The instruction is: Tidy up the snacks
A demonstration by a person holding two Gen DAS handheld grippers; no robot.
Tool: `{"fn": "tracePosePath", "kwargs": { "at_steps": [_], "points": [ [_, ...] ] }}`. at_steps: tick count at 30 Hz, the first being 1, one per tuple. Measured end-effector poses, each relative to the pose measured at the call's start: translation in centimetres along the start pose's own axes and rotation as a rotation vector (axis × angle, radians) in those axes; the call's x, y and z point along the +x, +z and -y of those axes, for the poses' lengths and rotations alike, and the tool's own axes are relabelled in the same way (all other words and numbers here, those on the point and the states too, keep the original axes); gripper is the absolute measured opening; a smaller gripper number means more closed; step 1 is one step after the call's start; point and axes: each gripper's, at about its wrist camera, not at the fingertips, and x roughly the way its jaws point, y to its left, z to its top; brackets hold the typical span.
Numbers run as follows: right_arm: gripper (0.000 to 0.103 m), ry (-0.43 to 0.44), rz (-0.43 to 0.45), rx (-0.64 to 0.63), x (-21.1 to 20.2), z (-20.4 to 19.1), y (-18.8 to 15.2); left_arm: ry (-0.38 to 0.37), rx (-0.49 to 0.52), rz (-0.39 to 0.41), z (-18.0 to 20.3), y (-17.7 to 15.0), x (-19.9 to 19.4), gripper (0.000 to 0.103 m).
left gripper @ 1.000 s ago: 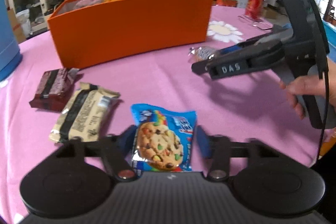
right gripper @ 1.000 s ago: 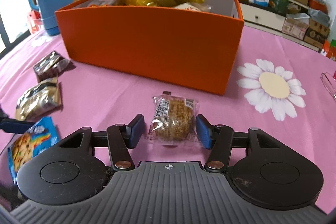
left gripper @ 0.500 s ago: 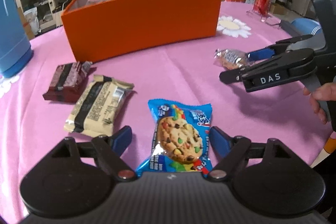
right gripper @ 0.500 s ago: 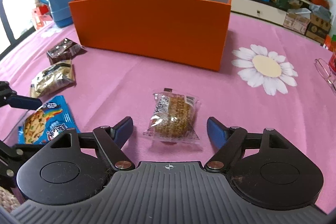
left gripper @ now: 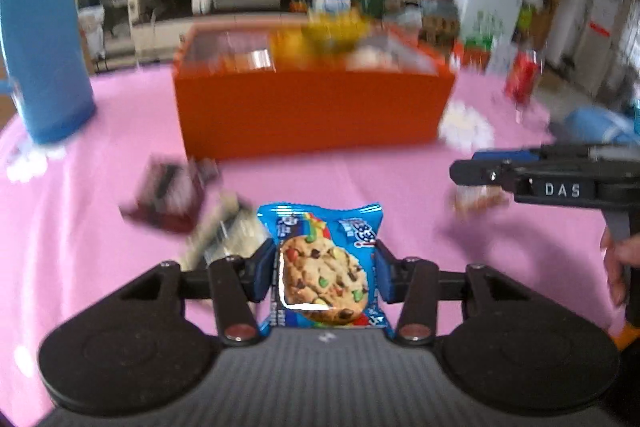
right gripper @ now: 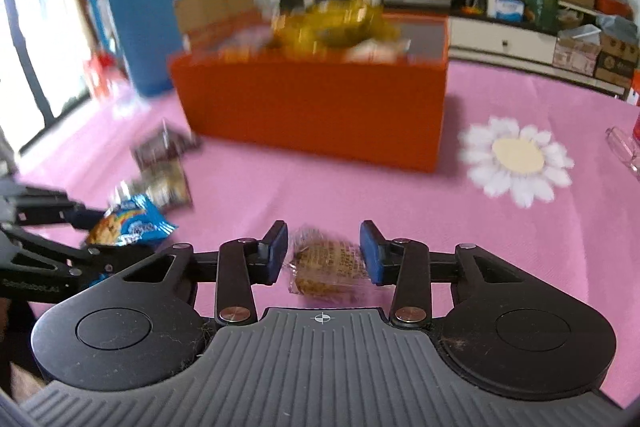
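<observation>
My left gripper [left gripper: 325, 273] is shut on a blue cookie packet [left gripper: 322, 267] and holds it above the pink tablecloth. The packet also shows in the right wrist view [right gripper: 130, 223]. My right gripper [right gripper: 323, 253] has its fingers close around a clear-wrapped brown cake [right gripper: 326, 265], with small gaps on each side; the cake is blurred. An orange box [left gripper: 312, 111] with yellow bags and other snacks stands behind, also in the right wrist view [right gripper: 316, 111]. A dark brown packet [left gripper: 168, 195] and a beige packet [left gripper: 224, 231] lie on the cloth, blurred.
A tall blue jug [left gripper: 40, 27] stands at the back left. A red can [left gripper: 522, 79] stands at the back right. Glasses [right gripper: 622, 147] lie at the right edge beyond the daisy print [right gripper: 516, 159]. Shelves and clutter fill the room behind.
My left gripper has closed on the cookie packet and lifted it. My right gripper has narrowed around the wrapped cake. Both views have risen and are blurred.
</observation>
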Motion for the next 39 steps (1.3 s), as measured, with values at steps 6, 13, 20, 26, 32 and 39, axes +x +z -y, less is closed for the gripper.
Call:
{"fn": "tracePosePath", "kwargs": {
  "at_steps": [6,13,20,26,32,39],
  "points": [
    [0.019,0.04,0.079,0.015,-0.7,-0.8,4.0,-0.011,-0.008,0.038,-1.2,3.7,0.7,0.048],
    [0.076,-0.031,-0.083,0.211,0.4,3.1,0.3,-0.101,0.014,-0.1,0.0,0.4,3.3,0.05],
    [0.089,-0.017,-0.125,0.356,-3.2,1.0,-5.2,-0.137,-0.031,-0.146,-0.5,-1.0,4.8,0.056],
    [0.093,-0.011,-0.153,0.374,0.6,1.4,-3.1,-0.109,-0.043,-0.124,-1.5,-0.8,4.4,0.065],
    [0.093,-0.097,-0.094,0.272,2.4,0.5,-0.8,-0.133,-0.072,-0.13,-1.9,-0.4,4.9,0.066],
    [0.097,-0.184,-0.093,0.114,2.2,-2.1,-1.5,-0.132,-0.011,-0.135,-0.3,-0.7,5.4,0.072]
  ]
}}
